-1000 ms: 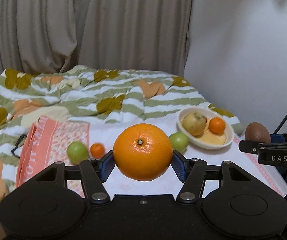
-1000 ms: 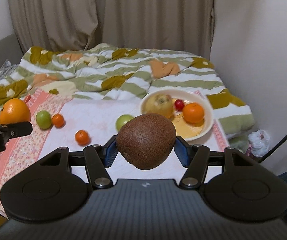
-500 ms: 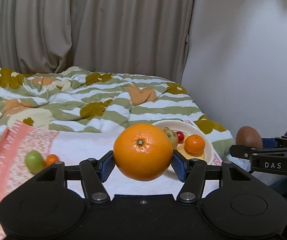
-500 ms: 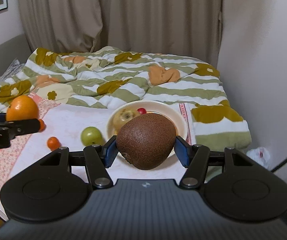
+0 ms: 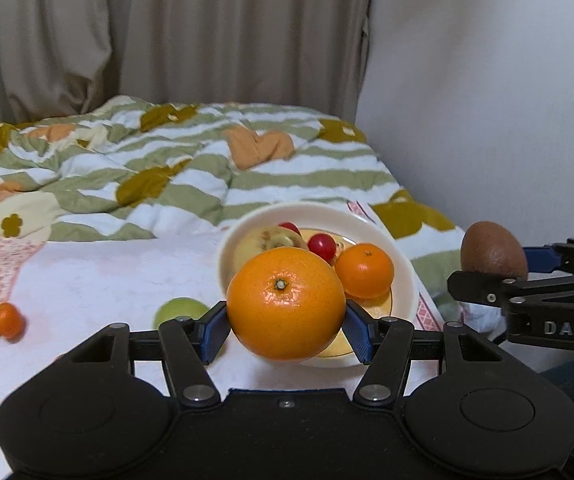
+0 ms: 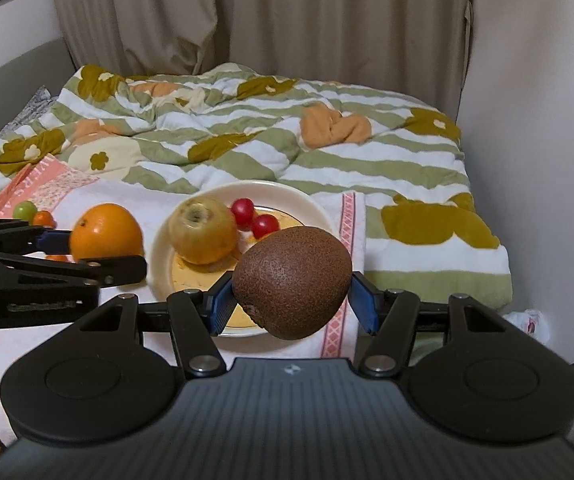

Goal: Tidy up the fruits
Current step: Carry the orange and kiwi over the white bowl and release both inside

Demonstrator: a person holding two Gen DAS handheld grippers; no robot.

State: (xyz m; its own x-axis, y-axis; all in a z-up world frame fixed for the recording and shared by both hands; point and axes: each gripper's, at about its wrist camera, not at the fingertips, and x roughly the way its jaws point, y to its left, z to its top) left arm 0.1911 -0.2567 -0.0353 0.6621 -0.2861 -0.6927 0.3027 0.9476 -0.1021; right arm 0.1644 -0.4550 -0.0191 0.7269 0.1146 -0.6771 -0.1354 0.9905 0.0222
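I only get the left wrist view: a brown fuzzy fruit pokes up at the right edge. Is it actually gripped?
Observer: Yes, the right wrist view shows both blue pads of the right gripper pressing the brown fuzzy kiwi.
Operator: What in the cream ceramic bowl hides behind the large round orange?
Observer: A whole yellowish round fruit, left of two red cherry tomatoes.

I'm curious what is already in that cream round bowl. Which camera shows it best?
The right wrist view: the cream round bowl shows its yellowish fruit and red cherry tomatoes. In the left wrist view, the held large orange covers much of it.
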